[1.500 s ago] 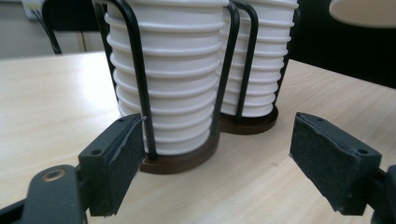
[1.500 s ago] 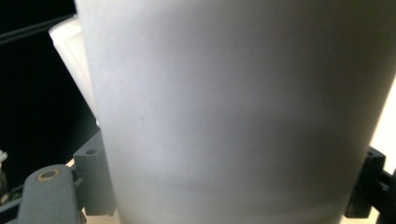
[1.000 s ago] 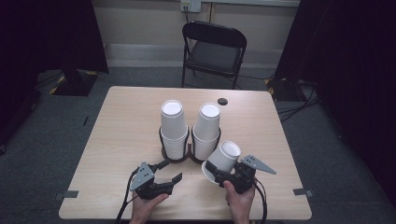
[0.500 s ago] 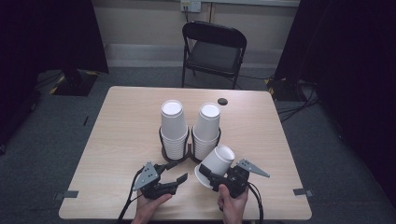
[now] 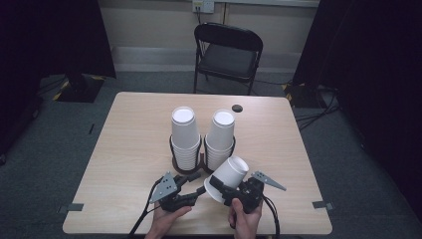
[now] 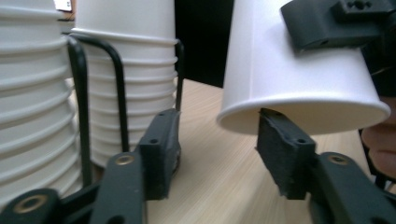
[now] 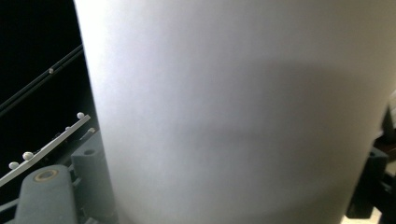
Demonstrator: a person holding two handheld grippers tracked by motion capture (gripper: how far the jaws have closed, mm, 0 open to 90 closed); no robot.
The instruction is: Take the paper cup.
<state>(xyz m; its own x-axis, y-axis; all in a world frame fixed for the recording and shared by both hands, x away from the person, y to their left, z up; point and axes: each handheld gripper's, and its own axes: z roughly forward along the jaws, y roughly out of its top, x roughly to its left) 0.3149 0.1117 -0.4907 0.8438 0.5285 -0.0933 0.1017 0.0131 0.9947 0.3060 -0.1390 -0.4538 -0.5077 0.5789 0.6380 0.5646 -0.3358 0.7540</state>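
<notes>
Cups dominated the high view: two stacks of white paper cups [image 5: 185, 134] stood upside down, side by side in a black wire holder [image 5: 201, 162] at the middle of the wooden table [image 5: 124, 164], presumably so that one could be drawn off the top at a time. Nearer, the right gripper [image 5: 230, 188] held a single paper cup [image 5: 228, 178] tilted on its side, rim toward the left and slightly down, base up and to the right; that tilt seemed meant to offer the rim to the left gripper [image 5: 195, 185], which lay just left of it with its jaws part open. A small dark disc [image 5: 237, 108] sat at the far side of the table, and a folding chair [image 5: 228, 55] stood beyond.

Seen from the left gripper view, the left gripper [image 6: 217, 144] had just been closing, its jaws about half apart. The right-hand jaw touched the underside of the cup's rim [image 6: 303, 119], while the other stood clear of it near the holder's wire and the stacks; the cup was not yet pinched.

Looking along the right gripper view, the cup's white wall [image 7: 238, 112] sat hard against the camera between the jaws, so the right gripper was clamped on the cup.
</notes>
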